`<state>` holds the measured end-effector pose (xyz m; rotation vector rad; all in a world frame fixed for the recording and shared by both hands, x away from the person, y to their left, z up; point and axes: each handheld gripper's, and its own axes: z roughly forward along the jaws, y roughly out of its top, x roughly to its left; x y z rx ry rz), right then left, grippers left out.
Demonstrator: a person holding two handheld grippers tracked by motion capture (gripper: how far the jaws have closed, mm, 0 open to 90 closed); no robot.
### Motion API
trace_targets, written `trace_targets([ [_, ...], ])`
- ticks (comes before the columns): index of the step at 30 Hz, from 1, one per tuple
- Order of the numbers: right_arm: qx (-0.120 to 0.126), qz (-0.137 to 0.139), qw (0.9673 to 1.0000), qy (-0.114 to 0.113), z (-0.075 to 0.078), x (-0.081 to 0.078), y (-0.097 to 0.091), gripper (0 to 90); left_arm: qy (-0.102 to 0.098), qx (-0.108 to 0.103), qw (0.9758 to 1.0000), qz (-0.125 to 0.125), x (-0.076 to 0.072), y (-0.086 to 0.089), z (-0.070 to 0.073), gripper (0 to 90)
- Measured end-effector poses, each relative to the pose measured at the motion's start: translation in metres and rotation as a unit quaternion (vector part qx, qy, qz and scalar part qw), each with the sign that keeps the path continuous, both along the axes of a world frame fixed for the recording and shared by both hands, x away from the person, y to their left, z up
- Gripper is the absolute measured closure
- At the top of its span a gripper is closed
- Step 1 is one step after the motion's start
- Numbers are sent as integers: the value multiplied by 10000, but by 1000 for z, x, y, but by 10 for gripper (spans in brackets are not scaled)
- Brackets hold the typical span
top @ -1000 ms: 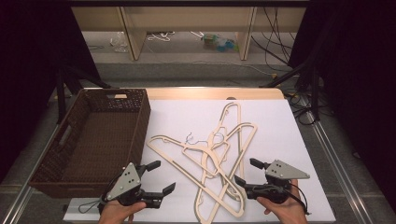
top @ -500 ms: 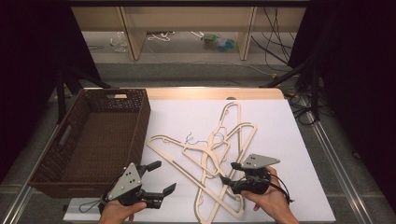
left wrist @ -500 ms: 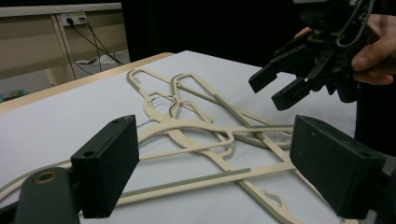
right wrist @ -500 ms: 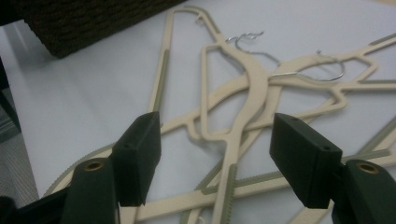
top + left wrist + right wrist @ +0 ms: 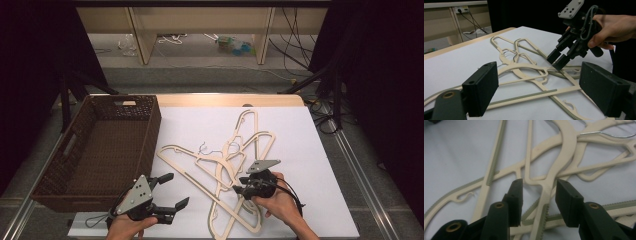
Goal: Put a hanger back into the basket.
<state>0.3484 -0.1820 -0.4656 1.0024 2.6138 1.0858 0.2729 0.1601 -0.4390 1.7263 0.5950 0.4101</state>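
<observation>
The right gripper (image 5: 241, 186) has come in from the lower right of the high view toward the pile of cream hangers (image 5: 227, 165) at the centre of the white table (image 5: 300, 145), and its jaws have just been closing; in the right gripper view they straddle one hanger arm (image 5: 549, 187) with a gap on either side, so they are not yet pressing on it. That reads as the start of a pick, with the grip not yet made. The left gripper (image 5: 172, 191) sits at the lower left of the high view, jaws spread wide and empty, as its own view confirms. The hangers lie crossed and interlocked, with wire hooks (image 5: 204, 148) tangled near the middle, so lifting one will probably drag its neighbours. The wicker basket (image 5: 150, 130) stands at the left, just beside the pile, its near wall a rim to clear. Bare tabletop lies to the upper right and right of the pile, offering room to pull a hanger free.
</observation>
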Motion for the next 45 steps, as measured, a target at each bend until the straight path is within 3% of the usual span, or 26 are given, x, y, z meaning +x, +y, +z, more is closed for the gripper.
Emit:
trace_targets([
  [4,-155,32,9998,129,-8,10,1,663,-7,4,10000,-23,0,0,0,159],
  [8,-185,40,9997,180,-9,12,1,675,42,-15,10000,-23,0,-1,0,159],
  [9,-197,81,9994,280,-10,13,2,681,39,-18,10000,-29,0,-1,-1,159],
  [11,-248,93,9994,217,-11,14,3,682,25,17,10000,-40,0,-1,-1,160],
  [14,-403,37,9986,343,-9,13,9,696,22,27,10000,-64,0,-1,-1,160],
  [16,-527,155,9981,285,-10,16,11,701,37,31,10000,-67,0,-2,-1,161],
  [22,-508,28,9978,427,-6,19,13,747,78,-12,9999,-101,1,-3,-3,161],
  [28,-538,-151,9980,295,-1,21,6,793,82,6,9999,-112,0,-3,-3,162],
  [29,-564,-200,9978,272,1,21,6,795,56,97,9999,-97,0,-2,-2,161],
  [30,-564,-200,9978,272,1,21,6,795,48,25,9999,-127,1,-3,-2,161],
  [31,-590,-67,9981,146,2,22,3,797,89,-15,9999,-110,0,-3,-2,161],
  [33,-564,-109,9983,114,6,22,1,805,56,100,9999,-96,0,-3,-2,161],
  [37,-785,150,9968,-46,14,19,-4,807,43,105,9999,-68,0,-3,-2,162],
  [39,-910,301,9953,-120,19,16,-5,807,112,81,9999,-49,3,-5,-3,162],
  [40,-1006,265,9945,-135,20,14,-5,807,241,-42,9997,32,5,-8,-4,162],
  [42,-964,301,9946,-247,20,13,-5,807,615,-215,9976,239,13,-19,-6,167],
  [45,-1109,401,9924,-341,25,5,-10,807,443,300,9984,180,27,-41,-10,178],
])
